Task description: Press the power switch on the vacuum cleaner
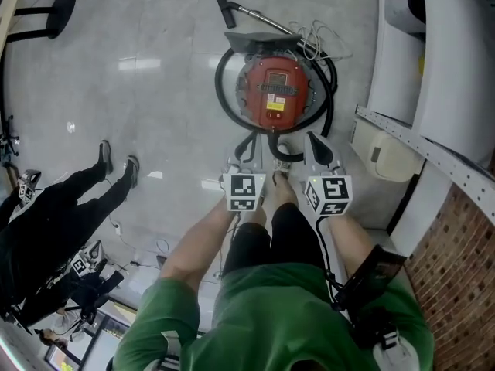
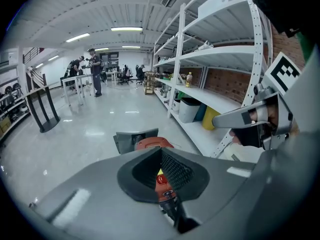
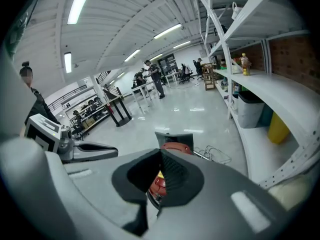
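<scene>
The red vacuum cleaner [image 1: 272,91] stands on the grey floor [image 1: 155,83], with a black hose [image 1: 220,91] looped around it. The left gripper [image 1: 252,139] and right gripper [image 1: 312,140] hover side by side near its closest edge, each with its jaws together and empty.

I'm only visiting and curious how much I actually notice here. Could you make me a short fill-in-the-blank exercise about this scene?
1. The vacuum cleaner on the floor has a ___ body.
2. The label on its top is ___.
3. The white shelving stands on the person's ___ side.
4. The left gripper and the right gripper both have their jaws ___ (open or shut).

Missing words: red; yellow; right; shut.
</scene>
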Demonstrator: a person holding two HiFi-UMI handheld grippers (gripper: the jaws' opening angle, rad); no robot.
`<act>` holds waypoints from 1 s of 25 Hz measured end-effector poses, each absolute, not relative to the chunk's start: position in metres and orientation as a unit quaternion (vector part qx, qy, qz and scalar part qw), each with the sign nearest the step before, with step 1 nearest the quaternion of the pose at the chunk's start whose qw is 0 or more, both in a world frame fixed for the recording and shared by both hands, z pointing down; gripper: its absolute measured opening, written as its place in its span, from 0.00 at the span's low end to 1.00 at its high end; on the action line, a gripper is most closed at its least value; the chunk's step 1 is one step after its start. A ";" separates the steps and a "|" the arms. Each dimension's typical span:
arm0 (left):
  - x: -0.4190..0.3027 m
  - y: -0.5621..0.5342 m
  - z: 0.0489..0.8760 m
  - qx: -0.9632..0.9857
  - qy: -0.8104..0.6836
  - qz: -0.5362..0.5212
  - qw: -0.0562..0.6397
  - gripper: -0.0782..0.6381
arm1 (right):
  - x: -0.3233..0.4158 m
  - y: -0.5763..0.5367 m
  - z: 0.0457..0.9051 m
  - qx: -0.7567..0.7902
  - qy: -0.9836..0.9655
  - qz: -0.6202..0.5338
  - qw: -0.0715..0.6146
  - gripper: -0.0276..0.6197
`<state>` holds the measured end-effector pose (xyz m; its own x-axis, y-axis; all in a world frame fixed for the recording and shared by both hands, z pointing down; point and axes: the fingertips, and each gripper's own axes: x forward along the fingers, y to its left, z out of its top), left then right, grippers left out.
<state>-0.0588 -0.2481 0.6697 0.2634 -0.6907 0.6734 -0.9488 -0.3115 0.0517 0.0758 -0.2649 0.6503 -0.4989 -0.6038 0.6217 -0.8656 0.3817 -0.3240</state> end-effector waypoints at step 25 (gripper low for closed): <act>-0.043 -0.244 0.834 0.743 -0.506 0.323 0.296 0.12 | 0.054 -0.249 0.806 0.414 -0.799 0.359 0.248 0.05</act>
